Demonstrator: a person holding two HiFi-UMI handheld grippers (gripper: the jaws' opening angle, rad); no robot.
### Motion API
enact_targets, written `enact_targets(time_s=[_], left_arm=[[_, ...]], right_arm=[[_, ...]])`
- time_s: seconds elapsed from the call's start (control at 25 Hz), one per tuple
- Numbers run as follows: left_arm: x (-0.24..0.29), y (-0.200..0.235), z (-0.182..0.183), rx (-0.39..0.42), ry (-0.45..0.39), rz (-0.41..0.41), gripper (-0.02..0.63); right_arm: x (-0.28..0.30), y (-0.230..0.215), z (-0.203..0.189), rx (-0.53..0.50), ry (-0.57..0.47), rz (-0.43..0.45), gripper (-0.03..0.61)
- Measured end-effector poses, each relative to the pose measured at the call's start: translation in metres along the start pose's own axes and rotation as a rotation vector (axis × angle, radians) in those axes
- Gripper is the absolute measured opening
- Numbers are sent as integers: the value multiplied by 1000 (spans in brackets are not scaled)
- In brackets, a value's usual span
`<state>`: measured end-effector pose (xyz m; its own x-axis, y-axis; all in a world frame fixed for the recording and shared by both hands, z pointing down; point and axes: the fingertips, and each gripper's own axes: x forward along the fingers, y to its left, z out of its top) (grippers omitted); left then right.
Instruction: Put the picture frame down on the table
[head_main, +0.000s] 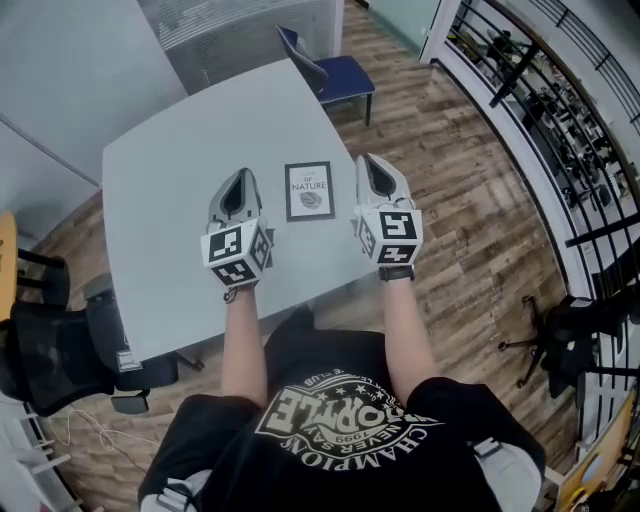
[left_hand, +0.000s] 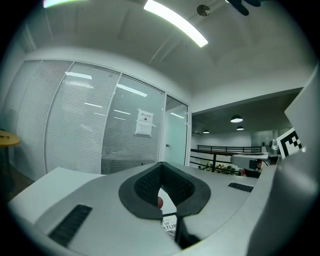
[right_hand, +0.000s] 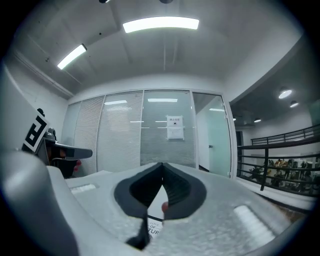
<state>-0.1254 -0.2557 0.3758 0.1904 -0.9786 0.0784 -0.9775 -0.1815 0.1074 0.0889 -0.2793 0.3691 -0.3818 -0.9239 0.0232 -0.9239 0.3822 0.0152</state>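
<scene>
Nearest, left gripper (head_main: 241, 176) and right gripper (head_main: 368, 162), side by side, each with jaws pressed together on nothing; between them, about equally close to both, picture frame (head_main: 309, 190), already flat on the grey table (head_main: 170, 150), long axis running away from the person.

Head view: steeply down onto table (head_main: 170, 180). Gripper views: low, near it, facing glass wall (left_hand: 100, 130); all share picture frame (head_main: 309, 190).
</scene>
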Motion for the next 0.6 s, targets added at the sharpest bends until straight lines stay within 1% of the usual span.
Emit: enact_targets(time_s=[0.24,0.32,0.48,0.6], left_arm=[[-4,-6,9,54,-25,15,3],[-4,-4,5,70,-17,11,3],[-6,2,-6,75,13,-12,3],[0,7,-3,58,5,-3,3]], right_arm=[[-2,-3,0,0,-8,4,-2],[1,0,-2,0,-4,4,-2],[0,6,-5,-4,6,-8,-2],[7,5,-10,0,20,-15,-2]])
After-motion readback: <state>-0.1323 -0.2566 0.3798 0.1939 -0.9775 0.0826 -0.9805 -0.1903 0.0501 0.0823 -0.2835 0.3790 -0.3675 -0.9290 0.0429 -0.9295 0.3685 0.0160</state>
